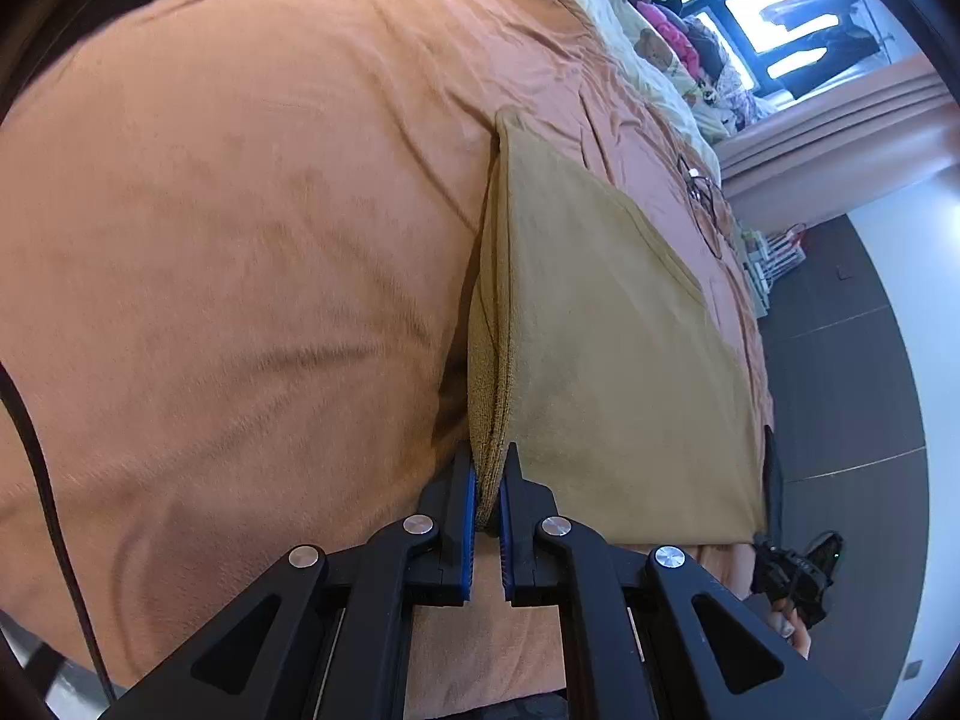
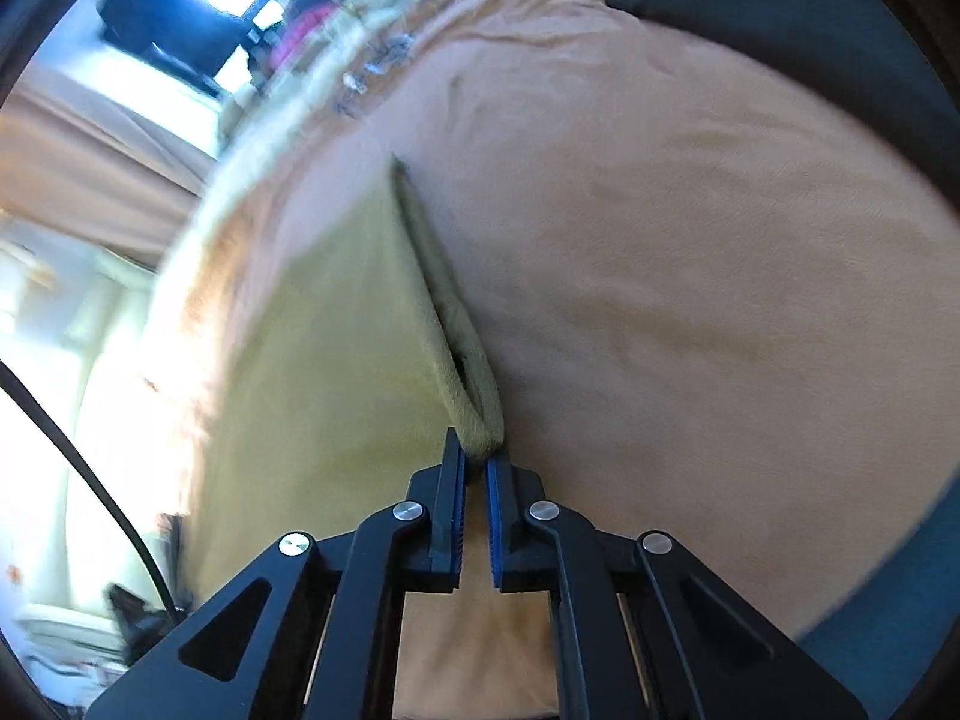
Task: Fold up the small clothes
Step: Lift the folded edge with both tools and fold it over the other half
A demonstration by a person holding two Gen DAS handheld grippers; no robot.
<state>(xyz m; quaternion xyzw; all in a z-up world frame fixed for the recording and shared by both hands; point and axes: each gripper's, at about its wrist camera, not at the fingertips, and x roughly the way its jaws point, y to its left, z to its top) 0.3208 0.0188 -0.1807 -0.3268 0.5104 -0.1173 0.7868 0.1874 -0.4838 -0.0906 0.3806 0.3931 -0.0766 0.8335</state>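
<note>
Between the blue pads of your left claw point(image 1: 489, 480) sits a corner of the tan garment point(image 1: 612, 360), pinched tight with the jaws nearly together; your right claw point(image 2: 477, 459) does the same with another corner of that garment point(image 2: 336, 372), its jaws narrow and clamped on a rolled, ribbed hem. No container shows in either view, so nothing is held anywhere but in your two grips. Ahead of your left claw the garment runs away as a flat, mustard-tan panel lying on the orange bedspread point(image 1: 240, 240), with its thicker ribbed edge standing up as a raised fold straight in front of the fingertips. Ahead of your right claw the same fold rises as a narrow loop, open a little so you see a dark gap inside it. To the left of your left claw the bedspread is broad and bare, only lightly creased. To its right the bed edge drops to dark floor point(image 1: 852, 372), and far ahead stuffed toys point(image 1: 660, 18) crowd under a window. A black cable point(image 2: 90, 474) crosses left of your right claw.
</note>
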